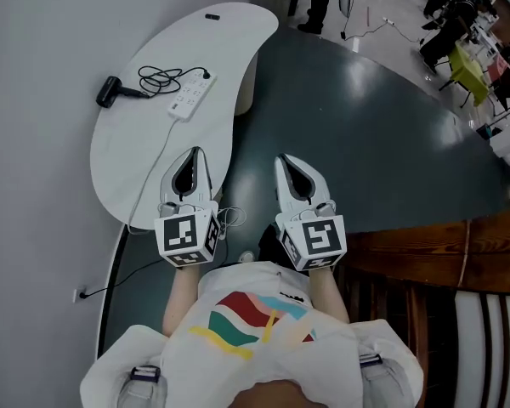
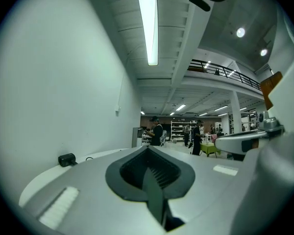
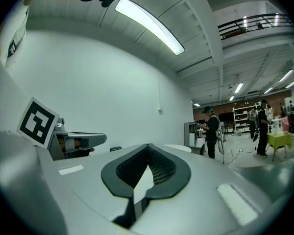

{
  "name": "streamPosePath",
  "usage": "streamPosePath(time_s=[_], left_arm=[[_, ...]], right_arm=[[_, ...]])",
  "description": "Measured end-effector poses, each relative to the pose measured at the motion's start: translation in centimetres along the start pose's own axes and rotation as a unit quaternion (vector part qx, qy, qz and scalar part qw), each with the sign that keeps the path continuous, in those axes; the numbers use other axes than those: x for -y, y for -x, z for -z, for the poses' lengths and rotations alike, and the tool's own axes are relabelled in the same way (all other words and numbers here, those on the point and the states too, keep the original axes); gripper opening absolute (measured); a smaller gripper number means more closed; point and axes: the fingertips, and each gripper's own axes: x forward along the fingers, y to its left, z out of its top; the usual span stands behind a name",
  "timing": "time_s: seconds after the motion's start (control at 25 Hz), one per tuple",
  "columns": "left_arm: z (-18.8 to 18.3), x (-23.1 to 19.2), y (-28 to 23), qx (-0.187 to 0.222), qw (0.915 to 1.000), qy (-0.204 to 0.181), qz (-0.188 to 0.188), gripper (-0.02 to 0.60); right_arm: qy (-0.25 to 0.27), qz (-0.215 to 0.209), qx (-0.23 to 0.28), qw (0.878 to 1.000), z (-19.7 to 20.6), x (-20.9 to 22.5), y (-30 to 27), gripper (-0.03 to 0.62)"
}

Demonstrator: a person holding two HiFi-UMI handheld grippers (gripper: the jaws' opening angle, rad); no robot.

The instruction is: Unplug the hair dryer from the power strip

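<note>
A black hair dryer (image 1: pixel 110 91) lies at the far left of a white curved table (image 1: pixel 136 170), its dark cord (image 1: pixel 160 78) looped and plugged into a white power strip (image 1: pixel 192 96) beside it. My left gripper (image 1: pixel 189 153) hovers over the table's near edge, jaws shut with nothing between them. My right gripper (image 1: pixel 287 159) is held beside it over the dark floor, also shut and holding nothing. In the left gripper view the hair dryer (image 2: pixel 66 159) shows small on the table, far beyond the left gripper (image 2: pixel 148 148). The right gripper view shows the right gripper (image 3: pixel 148 147) and the left one beside it.
The power strip's white lead (image 1: pixel 157 155) runs down the table toward me; a wall (image 1: pixel 34 143) stands to the left. A dark grey floor (image 1: pixel 357 143) spreads to the right, with wooden stairs (image 1: pixel 442 262) near me. People (image 2: pixel 157 131) stand far off.
</note>
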Motion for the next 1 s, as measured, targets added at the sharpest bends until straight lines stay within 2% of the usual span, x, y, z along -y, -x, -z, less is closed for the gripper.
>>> streamPosePath(time_s=[0.24, 0.44, 0.6, 0.76, 0.88, 1.0], left_arm=[[-0.1, -0.4, -4.6, 0.004, 1.0000, -0.006, -0.005, 0.000], [1.5, -1.0, -10.6, -0.009, 0.9996, -0.001, -0.026, 0.000], [2.2, -1.3, -17.9, -0.018, 0.9986, -0.003, -0.051, 0.000], [0.9, -1.8, -25.5, -0.017, 0.9963, -0.012, -0.084, 0.000], [-0.2, -2.7, -31.3, -0.007, 0.9936, -0.015, -0.112, 0.000], [-1.6, -4.0, -34.9, 0.003, 0.9893, -0.023, -0.144, 0.000]], right_arm=[[-0.005, 0.006, 0.000, 1.000, 0.3, 3.4, -3.8, 0.012], [0.006, -0.004, 0.004, 1.000, 0.3, 8.1, -9.9, 0.012], [-0.002, -0.025, 0.000, 1.000, 0.4, 13.6, -17.2, 0.012], [-0.010, -0.056, -0.005, 0.998, -0.3, 18.3, -24.7, 0.012], [0.009, -0.077, -0.011, 0.997, -0.9, 21.6, -30.1, 0.012], [0.029, -0.105, -0.014, 0.994, -1.8, 23.3, -34.1, 0.012]])
